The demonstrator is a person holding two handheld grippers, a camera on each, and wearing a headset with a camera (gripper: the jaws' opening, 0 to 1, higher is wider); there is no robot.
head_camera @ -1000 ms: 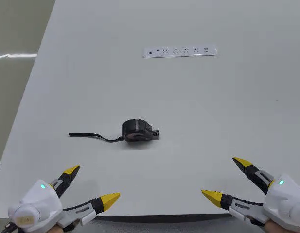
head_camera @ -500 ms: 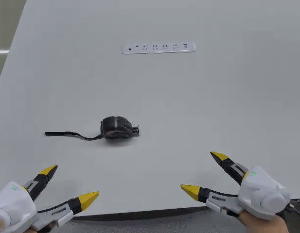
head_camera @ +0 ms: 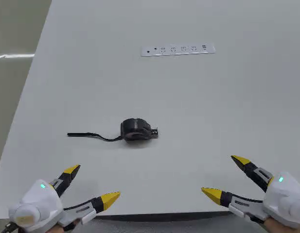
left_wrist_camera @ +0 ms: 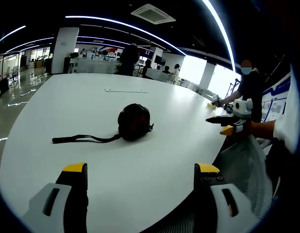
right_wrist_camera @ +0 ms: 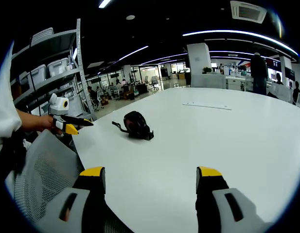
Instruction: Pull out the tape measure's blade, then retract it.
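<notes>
Nothing on the table has shifted since half a second ago - only my head has swung, so the scene sits further right in the head view. My left gripper (head_camera: 91,183) and right gripper (head_camera: 225,177) hover at the near edge of the table (head_camera: 213,107), both spread wide with nothing between the jaws.

One tape measure (head_camera: 136,130) lies on its side near the table's middle, well apart from both grippers. Its single wrist strap (head_camera: 86,135) trails left and the blade tip (head_camera: 155,131) pokes out on the right, fully wound in. One power strip (head_camera: 178,49) lies at the far side.

I judge the case rigid, compact and fairly heavy, its rounded shell likely to slip - so I'd clamp it across the flat faces with the left. The right should pinch the small end hook; the blade is thin and springy and may snap back hard.
</notes>
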